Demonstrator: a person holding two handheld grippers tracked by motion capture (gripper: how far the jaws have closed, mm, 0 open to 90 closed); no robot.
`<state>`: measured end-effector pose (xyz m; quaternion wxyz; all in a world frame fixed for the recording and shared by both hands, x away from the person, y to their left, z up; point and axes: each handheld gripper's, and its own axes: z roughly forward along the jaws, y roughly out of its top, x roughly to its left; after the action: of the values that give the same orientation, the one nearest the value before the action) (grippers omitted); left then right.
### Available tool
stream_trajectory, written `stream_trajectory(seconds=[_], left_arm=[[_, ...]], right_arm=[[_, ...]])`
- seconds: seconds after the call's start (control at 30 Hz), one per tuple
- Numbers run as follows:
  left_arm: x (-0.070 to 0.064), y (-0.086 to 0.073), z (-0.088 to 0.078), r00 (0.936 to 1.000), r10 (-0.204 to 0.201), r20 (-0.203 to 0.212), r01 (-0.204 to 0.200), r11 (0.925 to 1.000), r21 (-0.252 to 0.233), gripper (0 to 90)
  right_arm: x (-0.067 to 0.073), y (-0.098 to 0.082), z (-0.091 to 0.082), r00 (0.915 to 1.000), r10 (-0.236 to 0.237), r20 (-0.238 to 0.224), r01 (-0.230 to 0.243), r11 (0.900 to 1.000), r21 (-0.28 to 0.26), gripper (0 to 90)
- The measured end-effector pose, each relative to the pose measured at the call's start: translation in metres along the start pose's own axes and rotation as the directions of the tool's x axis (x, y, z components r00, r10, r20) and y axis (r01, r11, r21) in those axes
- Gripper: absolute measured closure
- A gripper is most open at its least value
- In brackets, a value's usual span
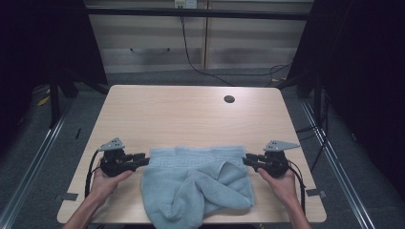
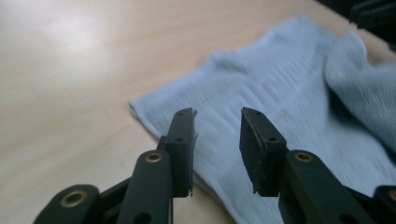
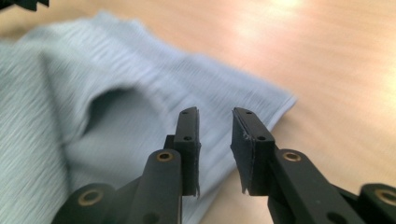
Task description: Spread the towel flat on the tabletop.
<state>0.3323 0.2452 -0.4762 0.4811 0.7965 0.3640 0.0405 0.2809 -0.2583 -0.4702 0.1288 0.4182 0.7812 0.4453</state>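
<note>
A light blue towel (image 1: 196, 183) lies rumpled on the near middle of the wooden table (image 1: 191, 114), its front part hanging over the near edge. My left gripper (image 1: 145, 158) sits at the towel's far left corner, open, its jaws hovering over the towel's edge (image 2: 280, 88) with nothing between them (image 2: 217, 140). My right gripper (image 1: 247, 159) is at the far right corner, also open, its jaws above the towel's border (image 3: 140, 93) with a gap between them (image 3: 215, 135).
A round cable hole (image 1: 229, 99) sits in the table's far right part. Bare tabletop stretches beyond the towel. Wooden cabinets (image 1: 200, 38) with a hanging cable stand behind the table, and grey floor lies on both sides.
</note>
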Motion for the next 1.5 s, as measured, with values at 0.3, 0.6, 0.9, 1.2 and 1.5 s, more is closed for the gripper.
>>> stream_trajectory(seconds=[0.3,0.6,0.9,1.2,1.5], left_arm=[[0.027,0.001,0.042,0.9948,-0.06,-0.083,0.064,0.9967,0.05,51.4],[0.021,0.0,0.051,0.9945,0.013,-0.104,-0.005,0.9969,0.078,47.0],[0.014,-0.001,0.049,0.9917,0.089,-0.093,-0.079,0.9917,0.101,88.4],[0.021,0.008,0.031,0.9974,-0.004,-0.072,0.003,0.9998,-0.019,90.0],[0.026,0.054,0.007,0.9958,-0.022,-0.088,0.009,0.9886,-0.15,90.0]], right_arm=[[-0.035,-0.002,0.043,0.9919,0.107,0.068,-0.11,0.993,0.046,54.3],[-0.039,-0.005,0.052,0.9889,0.147,0.02,-0.148,0.988,0.037,60.1],[-0.031,-0.001,0.049,0.9939,0.11,-0.009,-0.109,0.993,0.032,83.6],[-0.026,0.031,0.034,0.9977,0.065,0.02,-0.065,0.997,-0.035,83.2],[-0.024,0.066,0.036,0.9981,0.04,0.046,-0.037,0.997,-0.075,84.1]])
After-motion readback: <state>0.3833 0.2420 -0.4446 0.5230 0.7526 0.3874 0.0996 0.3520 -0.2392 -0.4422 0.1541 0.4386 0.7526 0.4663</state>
